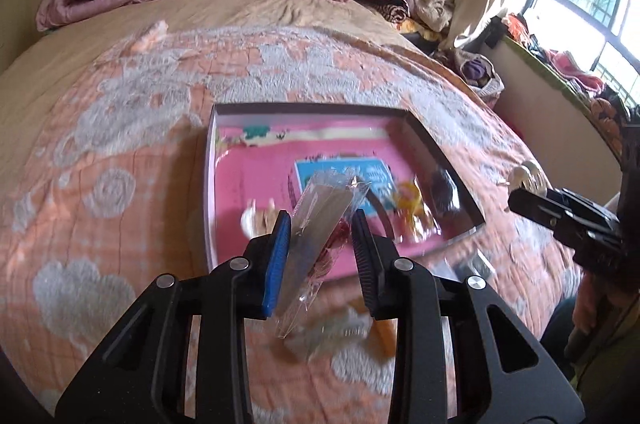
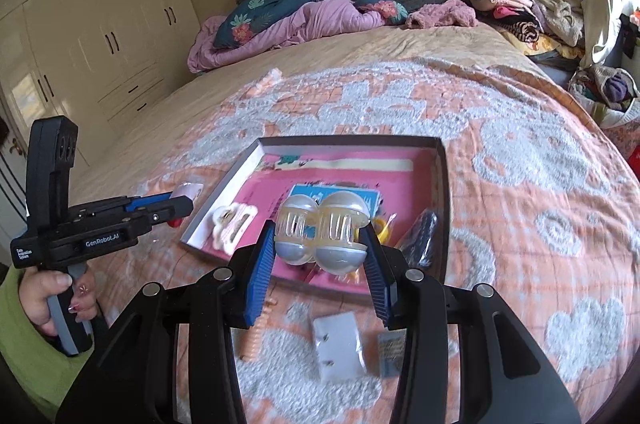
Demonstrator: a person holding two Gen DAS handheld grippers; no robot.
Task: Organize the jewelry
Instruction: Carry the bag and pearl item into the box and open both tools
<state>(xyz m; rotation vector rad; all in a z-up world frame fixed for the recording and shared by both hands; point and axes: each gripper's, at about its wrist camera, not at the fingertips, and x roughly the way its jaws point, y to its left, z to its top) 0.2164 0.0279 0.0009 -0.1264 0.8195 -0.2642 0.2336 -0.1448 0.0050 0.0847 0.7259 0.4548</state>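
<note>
Two grippers work over one open box on the bed. The left gripper [image 1: 320, 224] has its jaws partly apart, with a clear plastic packet [image 1: 320, 220] standing tilted between them; whether both fingers press it I cannot tell. In the right wrist view the left gripper [image 2: 182, 204] sits just left of the box, held by a hand [image 2: 56, 298] in a green sleeve.

The box [image 2: 443, 184] is shallow, grey-walled, with a pink printed floor. Inside, from left: one white flower-shaped hair claw [image 2: 234, 224], one blue card [image 2: 304, 194], one yellow piece [image 2: 384, 226], one dark item [image 2: 424, 230] by the right wall.

The right gripper [image 2: 320, 238] is closed on a cream double-domed hair claw [image 2: 322, 232], held above the box's near edge. On the bedspread [image 2: 540, 184] below lie one peach coil hair tie [image 2: 256, 336], one white earring card [image 2: 338, 346] and one small packet [image 2: 390, 348].

The bedspread is orange with white patterns; pillows [image 2: 248, 18], a purple quilt and piled clothes [image 2: 508, 4] line the headboard, wardrobes [image 2: 100, 24] stand left.
</note>
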